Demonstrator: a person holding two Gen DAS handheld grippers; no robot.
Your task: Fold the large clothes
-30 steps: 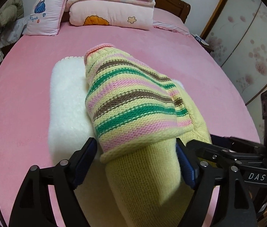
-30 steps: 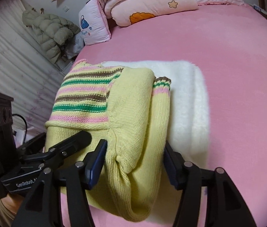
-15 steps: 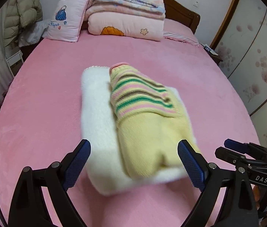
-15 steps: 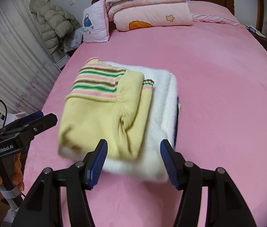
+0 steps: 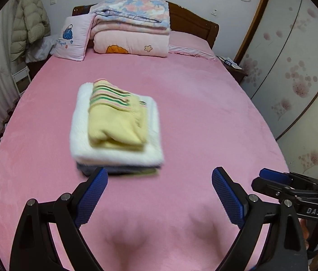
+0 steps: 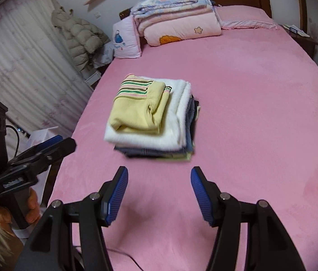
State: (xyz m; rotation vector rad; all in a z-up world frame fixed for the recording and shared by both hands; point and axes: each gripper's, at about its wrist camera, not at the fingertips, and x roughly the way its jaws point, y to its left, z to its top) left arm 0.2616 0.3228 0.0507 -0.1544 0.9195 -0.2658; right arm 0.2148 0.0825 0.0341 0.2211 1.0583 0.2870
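Lettering "DAS" shows on the right gripper [image 5: 274, 178] seen from the left wrist; the print on the left gripper's [image 6: 52, 144] body in the right wrist view is too blurred to read. Folded yellow sweater [image 6: 136, 110], striped pink, green and brown at one end, tops a white fleece [image 6: 174, 124] over darker folded clothes [image 6: 159, 152], stacked on the pink bed [image 6: 260, 113] ahead of both grippers, apart from them. Each gripper's blue pads [image 5: 91, 196] stand wide apart, empty.
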